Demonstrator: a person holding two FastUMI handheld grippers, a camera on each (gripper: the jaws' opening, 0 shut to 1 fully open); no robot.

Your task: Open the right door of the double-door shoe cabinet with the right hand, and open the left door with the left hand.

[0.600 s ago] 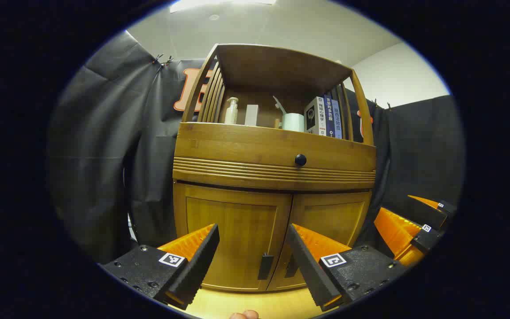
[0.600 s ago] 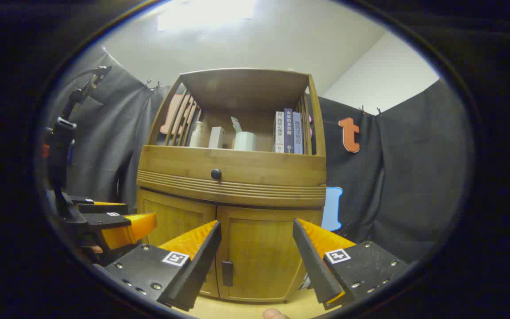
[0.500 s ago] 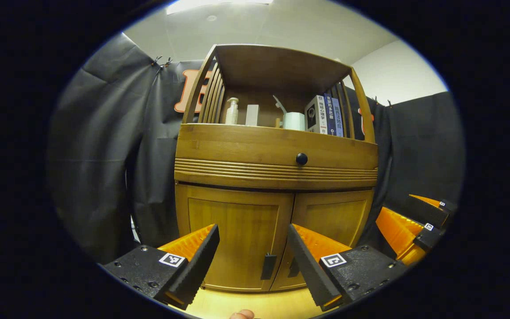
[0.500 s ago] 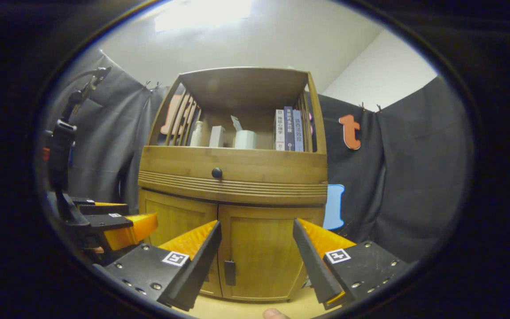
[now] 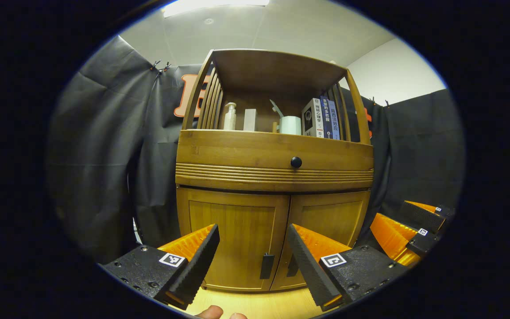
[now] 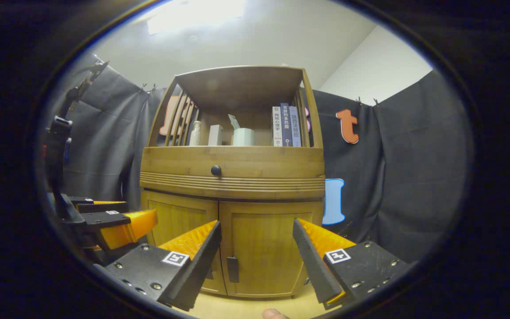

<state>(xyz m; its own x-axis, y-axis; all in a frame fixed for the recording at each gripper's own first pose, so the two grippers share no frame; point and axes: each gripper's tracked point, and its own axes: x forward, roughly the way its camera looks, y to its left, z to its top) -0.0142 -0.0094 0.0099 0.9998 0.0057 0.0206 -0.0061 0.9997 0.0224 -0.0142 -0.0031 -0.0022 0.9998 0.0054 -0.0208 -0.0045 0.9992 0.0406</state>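
Cabinet (image 5: 277,155): ribbed bamboo, doors flat | jaws of both grippers agape

Open upper shelf (image 5: 277,133) of cabinet, L to R: pump bottle (image 5: 229,117), pale box (image 5: 249,120), cup (image 5: 290,125), three upright books (image 5: 321,118). Cabinet stands on wood floor (image 5: 255,305).

One shoe cabinet (image 5: 272,168), two closed doors (image 5: 233,239), two door handles (image 5: 266,266), one drawer knob (image 5: 296,162), three books (image 5: 321,118)

Right door handle (image 5: 293,266) — half hidden by finger.
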